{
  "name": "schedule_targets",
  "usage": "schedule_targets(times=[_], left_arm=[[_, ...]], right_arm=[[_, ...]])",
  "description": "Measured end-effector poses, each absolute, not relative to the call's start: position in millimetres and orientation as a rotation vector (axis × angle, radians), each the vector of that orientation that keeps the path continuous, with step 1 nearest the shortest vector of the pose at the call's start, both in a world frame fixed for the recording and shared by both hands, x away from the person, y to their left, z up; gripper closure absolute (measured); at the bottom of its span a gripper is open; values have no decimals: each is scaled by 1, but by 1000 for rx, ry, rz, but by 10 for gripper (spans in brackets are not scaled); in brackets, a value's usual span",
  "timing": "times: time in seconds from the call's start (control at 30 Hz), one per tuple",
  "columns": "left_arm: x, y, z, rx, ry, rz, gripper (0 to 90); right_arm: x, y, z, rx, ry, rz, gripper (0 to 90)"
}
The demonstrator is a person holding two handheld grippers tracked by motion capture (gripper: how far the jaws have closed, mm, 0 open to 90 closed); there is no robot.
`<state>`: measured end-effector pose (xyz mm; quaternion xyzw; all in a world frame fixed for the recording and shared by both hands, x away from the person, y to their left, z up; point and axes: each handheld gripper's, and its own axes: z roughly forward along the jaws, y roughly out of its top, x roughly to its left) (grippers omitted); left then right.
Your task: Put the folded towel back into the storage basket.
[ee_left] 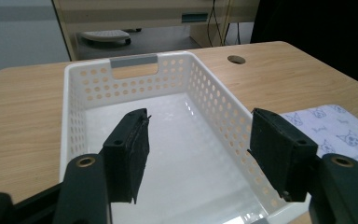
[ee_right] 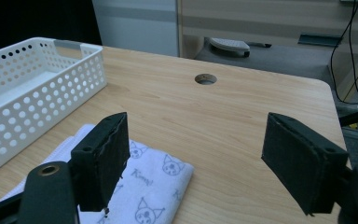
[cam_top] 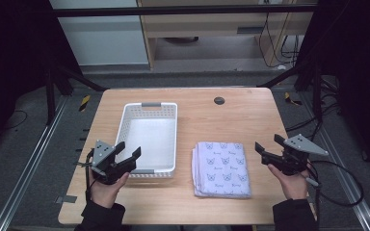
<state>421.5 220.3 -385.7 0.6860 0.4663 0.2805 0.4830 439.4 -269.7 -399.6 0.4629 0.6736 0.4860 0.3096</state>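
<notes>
1. So we've got a folded cloth (cam_top: 221,168), pale lilac with little cat-face prints, lying flat on the wooden table (cam_top: 241,115) just right of the white basket (cam_top: 125,126). Close to it but not touching.
2. The basket is our landmark: perforated walls, grey handle grips on the short ends, nothing inside that we can see.
3. Our right gripper (cam_top: 270,150) hangs on the far side of the cloth from the basket, just off the cloth's right edge, jaws spread wide and holding nothing. In the right gripper view the cloth (ee_right: 144,186) sits under the left jaw.
4. Our left gripper (cam_top: 128,151) hovers at the basket's near left corner, jaws wide apart too, empty.
5. Beyond the basket and to its right there's a round cable hole (cam_top: 219,100) in the tabletop.
</notes>
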Motion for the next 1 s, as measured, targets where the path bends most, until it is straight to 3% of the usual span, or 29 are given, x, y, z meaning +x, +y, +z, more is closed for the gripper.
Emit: schedule_targets(times=[0.43, 1.0], left_arm=[[422, 181, -378, 1706, 1067, 652, 367], [421, 136, -380, 1771, 992, 610, 374]], right_arm=[[453, -260, -376, 1197, 1787, 1285, 239], [468, -255, -375, 1198, 1834, 1272, 230]])
